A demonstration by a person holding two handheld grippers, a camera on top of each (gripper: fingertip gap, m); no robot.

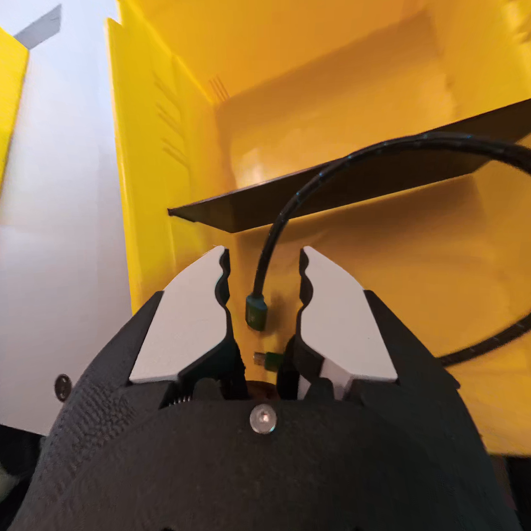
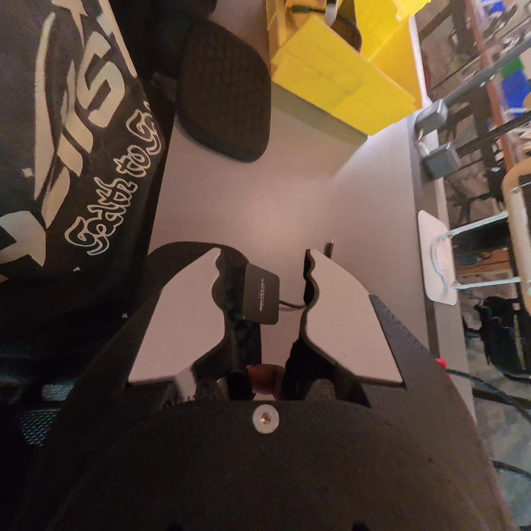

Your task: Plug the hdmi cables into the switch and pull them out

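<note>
Left wrist view, yellow bin, seemingly holding cable

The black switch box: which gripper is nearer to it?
Right. The right gripper hangs open directly over the switch on the white table. The left gripper points into a yellow bin, switch not in view.

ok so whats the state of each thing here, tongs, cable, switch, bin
left tongs: open, empty, aimed into the bin
right tongs: open, empty, over the switch
cable: loose in the bin, unplugged, both green plugs free
plug: lying on the bin floor between the left tongs
switch: flat on the table, one thin lead attached, not gripped
bin: open, black divider across it
</note>
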